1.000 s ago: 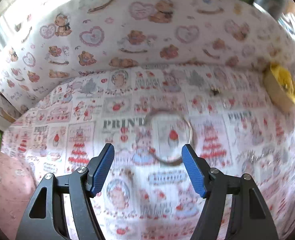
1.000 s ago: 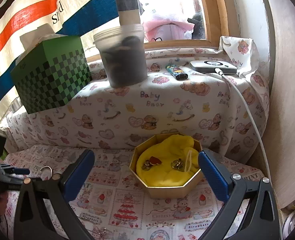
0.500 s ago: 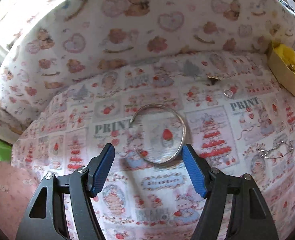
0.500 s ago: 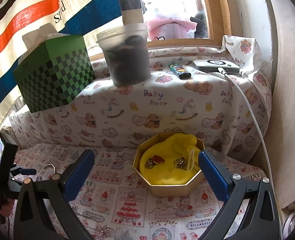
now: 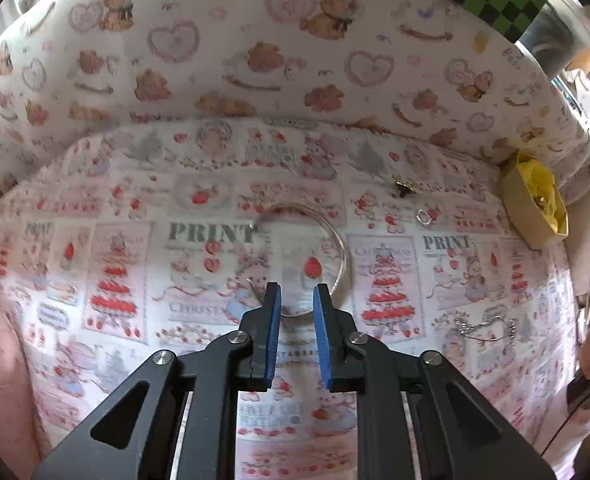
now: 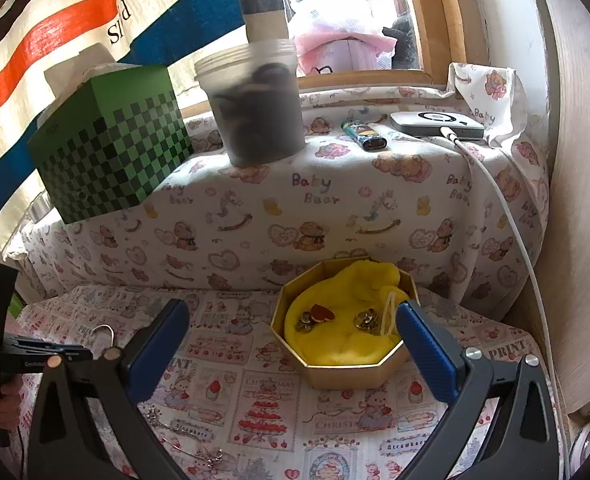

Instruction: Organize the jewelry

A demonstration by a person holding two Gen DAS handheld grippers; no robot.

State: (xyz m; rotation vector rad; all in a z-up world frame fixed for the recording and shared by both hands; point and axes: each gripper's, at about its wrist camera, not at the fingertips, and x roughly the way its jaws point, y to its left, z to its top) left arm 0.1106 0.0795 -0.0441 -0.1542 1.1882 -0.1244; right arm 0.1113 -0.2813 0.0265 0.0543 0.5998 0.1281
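My left tool (image 5: 297, 300) has narrowed sharply from the wide spread it showed a moment ago and its jaws are closing, the blue pads now standing near each other over the near arc of the silver bangle (image 5: 337, 240), with that thin rim running across the gap between them; I cannot tell whether the pads already press on the wire, so I judge the pick-up as begun but not secured. The bangle itself lies flat on the counter (image 5: 95, 264), in the middle of the printed cloth, an open hoop of thin bright metal with a gap at its upper left. Beyond it to the right lie a small dark-and-gold stud (image 5: 404, 189) and a little silver ring (image 5: 424, 216), and a fine chain (image 5: 485, 326) sits crumpled nearer my right hand. My right tool (image 6: 291, 344) hangs wide open and empty in front of the octagonal gold box (image 6: 345, 372), whose soft yellow plush lining already cradles a red heart piece and some metallic trinkets. The cloth is matt, slightly wrinkled, so a thin rigid hoop may slide rather than lift
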